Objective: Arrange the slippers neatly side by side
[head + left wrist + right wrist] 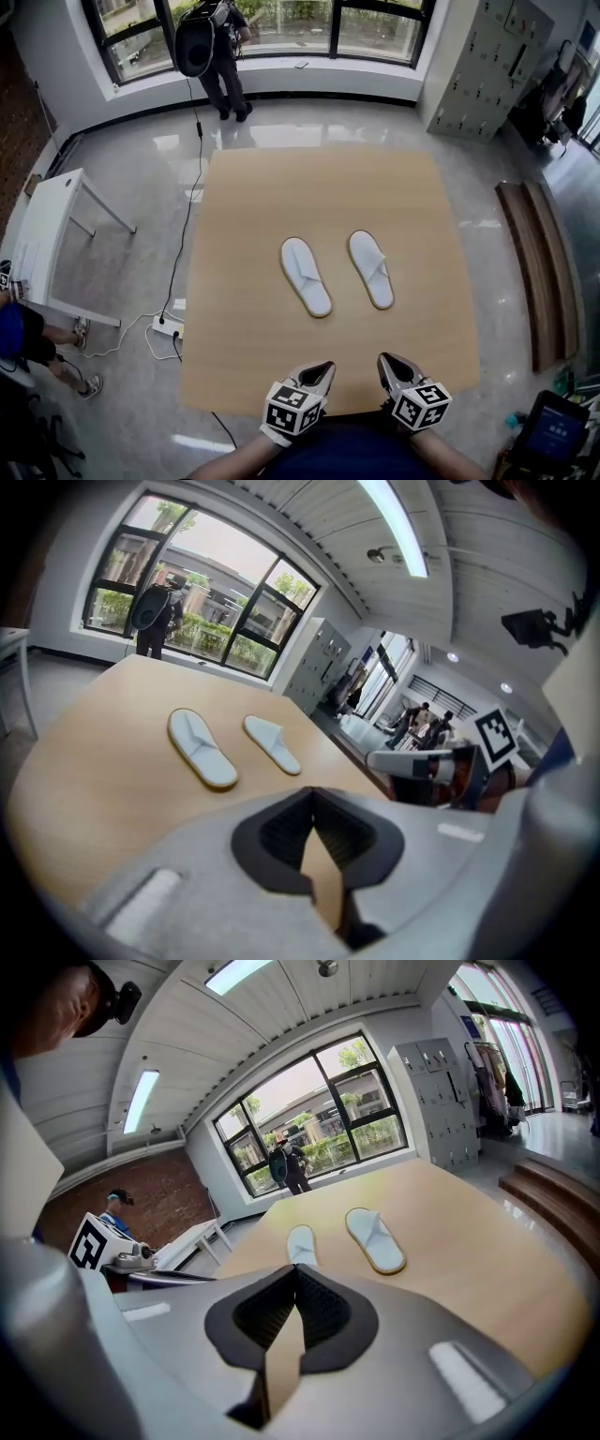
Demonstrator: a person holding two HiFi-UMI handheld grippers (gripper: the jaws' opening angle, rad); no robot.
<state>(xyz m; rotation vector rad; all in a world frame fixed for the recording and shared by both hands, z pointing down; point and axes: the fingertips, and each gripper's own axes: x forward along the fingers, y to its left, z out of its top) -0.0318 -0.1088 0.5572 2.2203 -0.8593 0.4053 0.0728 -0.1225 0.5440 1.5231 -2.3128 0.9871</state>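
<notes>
On the table [281, 187], near its middle, the left slipper [306, 276] and right slipper [371, 269] lie flat, side by side with a gap between them. Their toes point away from you, and both slant the same way, close to parallel. Your left gripper [322, 368] and right gripper [387, 360] hover at the near edge, well apart from the slippers. Each gripper view shows the jaws closed tip to tip with nothing between them. Judged from this layout, the arranging appears done or nearly so: the pair matches in direction and sits roughly level. What may be left is a small correction, such as narrowing the gap or squaring the pair to the table edge.
</notes>
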